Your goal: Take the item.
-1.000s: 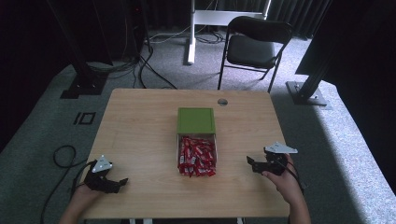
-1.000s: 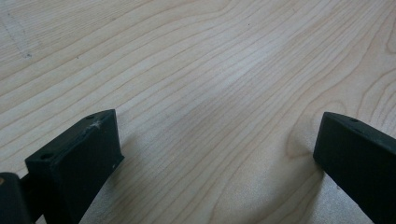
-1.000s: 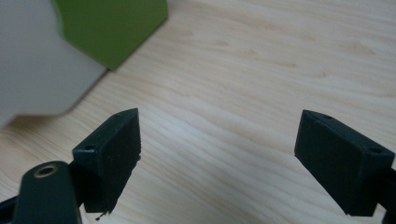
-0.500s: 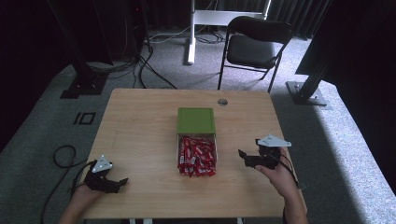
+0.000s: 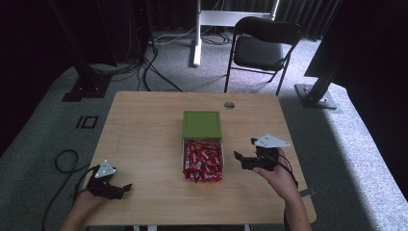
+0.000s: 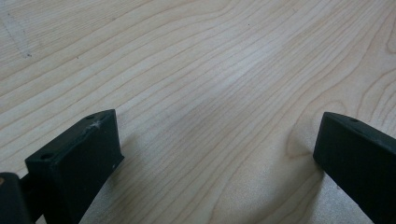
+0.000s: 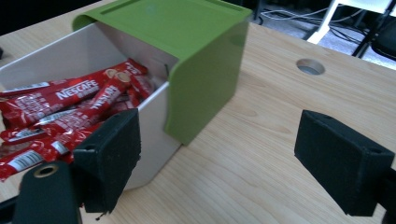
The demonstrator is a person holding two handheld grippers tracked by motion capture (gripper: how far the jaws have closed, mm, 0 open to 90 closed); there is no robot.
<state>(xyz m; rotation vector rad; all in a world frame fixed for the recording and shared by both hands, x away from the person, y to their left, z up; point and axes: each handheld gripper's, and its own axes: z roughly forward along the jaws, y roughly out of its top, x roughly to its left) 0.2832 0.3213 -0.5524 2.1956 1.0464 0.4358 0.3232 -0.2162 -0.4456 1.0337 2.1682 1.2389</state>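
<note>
Red sachets in drawer now beside right gripper, which moved in, jaws wide, empty; left gripper idle, wide, empty.

High view: fixed above near side, looks forward and down over whole table. Left gripper view: very close, faces bare wood between its jaws. Right gripper view: low, near, faces green box; box shared with high view.
</note>
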